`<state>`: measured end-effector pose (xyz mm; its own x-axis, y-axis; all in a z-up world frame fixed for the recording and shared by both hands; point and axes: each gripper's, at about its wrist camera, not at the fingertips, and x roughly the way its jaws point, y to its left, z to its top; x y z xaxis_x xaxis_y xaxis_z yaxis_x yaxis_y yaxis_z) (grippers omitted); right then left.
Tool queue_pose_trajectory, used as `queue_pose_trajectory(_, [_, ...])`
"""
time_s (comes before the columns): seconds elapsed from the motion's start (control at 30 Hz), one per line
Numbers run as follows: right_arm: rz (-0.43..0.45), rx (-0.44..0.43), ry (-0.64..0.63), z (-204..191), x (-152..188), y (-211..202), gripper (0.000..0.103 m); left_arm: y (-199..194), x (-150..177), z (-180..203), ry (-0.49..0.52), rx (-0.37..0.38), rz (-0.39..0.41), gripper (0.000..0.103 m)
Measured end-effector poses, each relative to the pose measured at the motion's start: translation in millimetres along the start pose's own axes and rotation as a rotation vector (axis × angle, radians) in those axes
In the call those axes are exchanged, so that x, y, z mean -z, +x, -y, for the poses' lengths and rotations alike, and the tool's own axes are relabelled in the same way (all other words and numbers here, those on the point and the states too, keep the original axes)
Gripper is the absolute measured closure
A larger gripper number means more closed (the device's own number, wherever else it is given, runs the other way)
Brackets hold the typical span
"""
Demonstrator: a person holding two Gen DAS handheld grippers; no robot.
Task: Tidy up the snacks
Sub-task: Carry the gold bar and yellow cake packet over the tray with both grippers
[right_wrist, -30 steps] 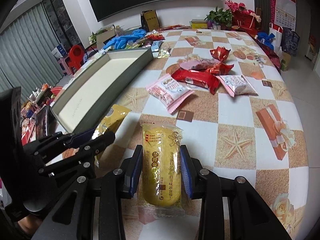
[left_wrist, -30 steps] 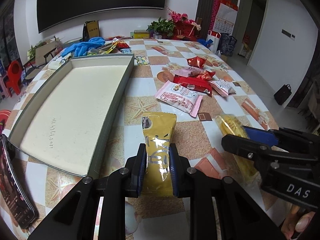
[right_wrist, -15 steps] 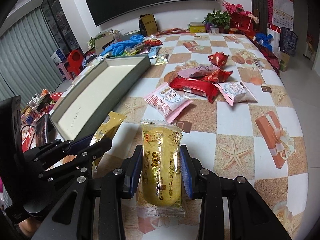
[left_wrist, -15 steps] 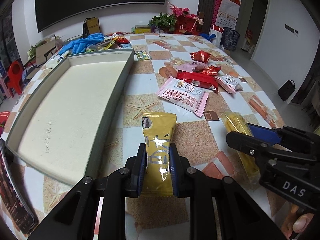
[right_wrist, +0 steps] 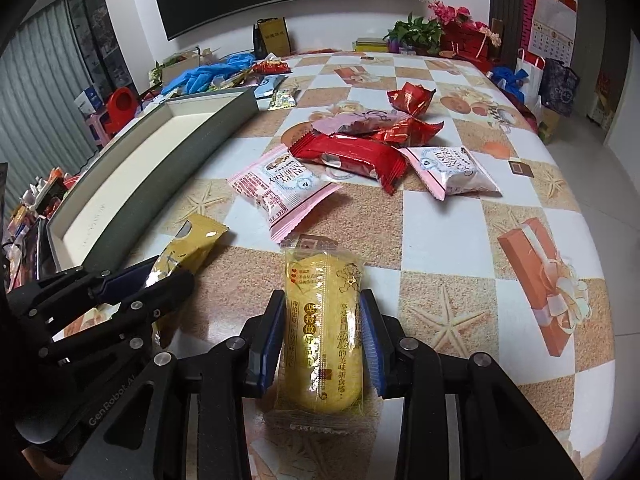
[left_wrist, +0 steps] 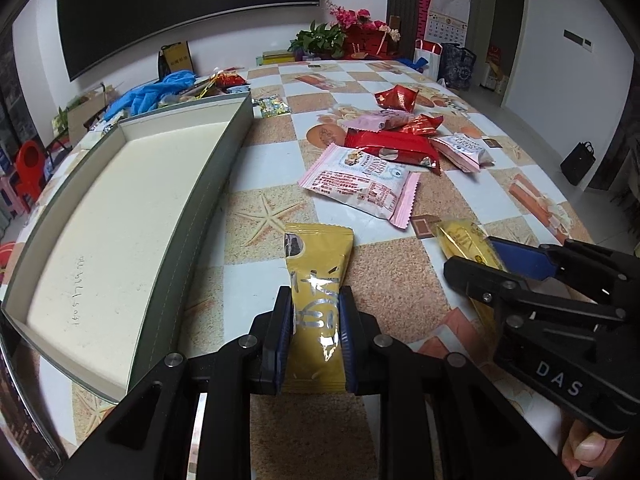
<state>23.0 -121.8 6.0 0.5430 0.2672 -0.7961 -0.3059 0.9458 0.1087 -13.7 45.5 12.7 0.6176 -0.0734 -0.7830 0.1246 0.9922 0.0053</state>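
Observation:
My left gripper (left_wrist: pixel 314 322) is shut on a mustard-gold snack sachet (left_wrist: pixel 318 280), held just above the checked tablecloth. My right gripper (right_wrist: pixel 322 326) is shut on a clear-wrapped yellow cake bar (right_wrist: pixel 324 328). Each view shows the other gripper: the right gripper (left_wrist: pixel 476 258) sits to the right with the cake bar (left_wrist: pixel 464 238), the left gripper (right_wrist: pixel 168 270) to the left with the sachet (right_wrist: pixel 192 246). A long grey box with a cream floor (left_wrist: pixel 120 200) lies open to the left. Pink, red and white snack packs (left_wrist: pixel 372 168) lie piled beyond the grippers.
Blue gloves (left_wrist: pixel 160 88), small packets and a cardboard box crowd the table's far left corner. Potted flowers (left_wrist: pixel 344 38) and gift bags stand at the far end. The table's right edge (right_wrist: pixel 592 264) drops to the floor. A thumb (left_wrist: pixel 592 450) shows at the lower right.
Both grippers have sunk a little towards the table with their snacks still held. The box and the snack pile look nearer and larger in both views.

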Motion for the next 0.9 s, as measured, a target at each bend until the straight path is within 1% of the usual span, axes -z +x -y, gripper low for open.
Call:
queue_pose_trajectory(0.13, [0.018,-0.006,0.005,1,2,0,0.065,0,0,0,0.002,0.006,0.001,0.079])
queue_pose_trajectory(0.47, [0.012,-0.013,0.010,2,1,0,0.065,0,-1,-1,0.006,-0.003,0.000,0.079])
queue_pose_trajectory(0.53, [-0.002,-0.028,0.021,3,-1,1,0.065,-2,-1,1,0.014,-0.020,-0.003,0.079])
queue_pose_trajectory(0.6, [-0.020,-0.060,0.047,5,-3,-1,0.065,-6,-2,2,0.016,-0.015,-0.001,0.079])
queue_pose_trajectory(0.73, [-0.009,-0.085,0.040,-3,-10,-11,0.066,-27,-12,-2,0.000,-0.004,0.046,0.079])
queue_pose_trajectory(0.8, [0.001,-0.106,0.038,-8,-15,-18,0.066,-37,-19,-11,-0.027,-0.002,0.067,0.079])
queue_pose_trajectory(0.9, [0.019,-0.144,0.037,-18,-26,-29,0.066,-47,-30,-28,-0.078,-0.009,0.078,0.079])
